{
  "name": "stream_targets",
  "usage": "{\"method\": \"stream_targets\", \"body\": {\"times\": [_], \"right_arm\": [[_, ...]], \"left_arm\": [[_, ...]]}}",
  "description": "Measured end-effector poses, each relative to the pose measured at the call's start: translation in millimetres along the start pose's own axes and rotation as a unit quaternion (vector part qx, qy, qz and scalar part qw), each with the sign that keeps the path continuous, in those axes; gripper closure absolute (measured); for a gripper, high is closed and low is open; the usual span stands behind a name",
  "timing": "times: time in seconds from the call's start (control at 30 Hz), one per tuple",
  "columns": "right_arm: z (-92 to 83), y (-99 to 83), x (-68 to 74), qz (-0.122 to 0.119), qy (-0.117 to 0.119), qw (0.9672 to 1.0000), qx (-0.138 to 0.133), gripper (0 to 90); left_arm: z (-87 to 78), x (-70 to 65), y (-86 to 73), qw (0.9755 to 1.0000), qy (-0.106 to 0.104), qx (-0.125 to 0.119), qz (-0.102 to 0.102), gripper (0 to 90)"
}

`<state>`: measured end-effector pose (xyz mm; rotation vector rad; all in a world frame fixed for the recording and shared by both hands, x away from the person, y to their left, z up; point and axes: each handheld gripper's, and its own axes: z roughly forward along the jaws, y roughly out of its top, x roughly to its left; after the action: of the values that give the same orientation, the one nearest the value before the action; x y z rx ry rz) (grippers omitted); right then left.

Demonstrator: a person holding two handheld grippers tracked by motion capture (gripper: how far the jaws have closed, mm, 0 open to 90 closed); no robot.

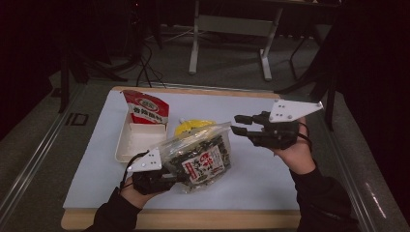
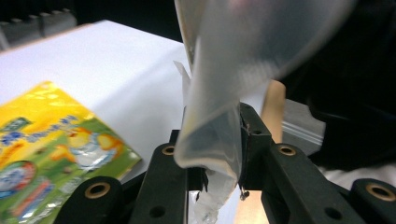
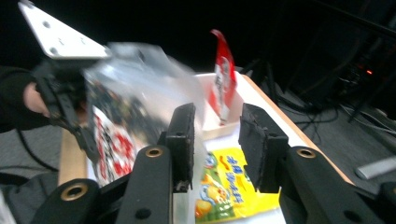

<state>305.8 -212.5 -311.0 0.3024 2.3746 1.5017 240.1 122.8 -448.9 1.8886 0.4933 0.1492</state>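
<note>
The left tongs (image 1: 176, 178) are gripping the near edge of a clear bag of dark snacks (image 1: 200, 157), holding it tilted above the white tabletop (image 1: 270, 169). Farther off, the right tongs (image 1: 235, 123) are standing open, empty, just beside the bag's top corner.

Red foil snack packet (image 1: 146, 108), standing in white tray (image 1: 126, 145): white label panel with dark Chinese characters, too small to read. Clear plastic bag of dark pieces (image 1: 197, 155): white-and-red label bearing large red Chinese characters, blurred, not legible. Yellow-green snack packet (image 2: 44, 149), lying on bench: blue Chinese lettering and cartoon figures, characters not legible. Floor left of bench: dark marking (image 1: 77, 119) resembling "ID".
</note>
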Motion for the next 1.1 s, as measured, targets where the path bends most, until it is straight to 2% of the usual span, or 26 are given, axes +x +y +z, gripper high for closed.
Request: {"method": "stream_targets", "body": {"times": [0.07, 0.2, 0.27, 0.43, 0.53, 0.63, 0.8, 0.93, 1.0, 1.1], "right_arm": [[-0.2, -8.3, -3.8, 0.009, -0.017, 0.9998, 0.004, 58.8], [2.4, -27.8, -11.4, 0.029, -0.033, 0.999, 0.012, 54.5], [3.3, -36.6, -15.4, 0.044, -0.035, 0.9984, 0.012, 51.6], [7.9, -56.1, -22.9, 0.075, -0.044, 0.9961, 0.012, 37.4], [9.3, -67.0, -26.5, 0.1, -0.044, 0.9941, 0.0, 32.0], [9.9, -77.3, -28.7, 0.112, -0.043, 0.9928, -0.007, 26.5], [12.3, -88.7, -30.5, 0.123, -0.035, 0.9918, -0.009, 19.8], [13.1, -95.9, -31.8, 0.127, -0.029, 0.9914, -0.013, 16.7], [13.7, -98.1, -32.9, 0.132, -0.02, 0.9909, -0.019, 16.6], [15.0, -100.1, -34.0, 0.13, -0.023, 0.9911, -0.019, 16.4]], "left_arm": [[-4.3, -0.4, 4.0, 1.0, 0.007, -0.003, 0.004, 77.9], [-16.1, 1.2, 13.2, 0.9998, 0.012, -0.012, 0.008, 77.9], [-22.9, 1.4, 17.9, 0.9996, 0.02, -0.016, 0.009, 77.9], [-40.9, 3.5, 29.3, 0.9989, 0.039, -0.022, 0.015, 77.9], [-52.0, 6.6, 34.9, 0.9978, 0.058, -0.024, 0.021, 77.9], [-63.7, 13.1, 39.6, 0.9967, 0.074, -0.026, 0.022, 77.9], [-88.4, 23.7, 45.6, 0.9933, 0.11, -0.029, 0.022, 77.9], [-108.2, 31.3, 45.1, 0.9892, 0.142, -0.028, 0.023, 77.9], [-117.4, 37.9, 42.7, 0.9878, 0.153, -0.02, 0.019, 77.8], [-126.6, 46.8, 37.2, 0.9855, 0.169, -0.009, 0.014, 77.8]]}}
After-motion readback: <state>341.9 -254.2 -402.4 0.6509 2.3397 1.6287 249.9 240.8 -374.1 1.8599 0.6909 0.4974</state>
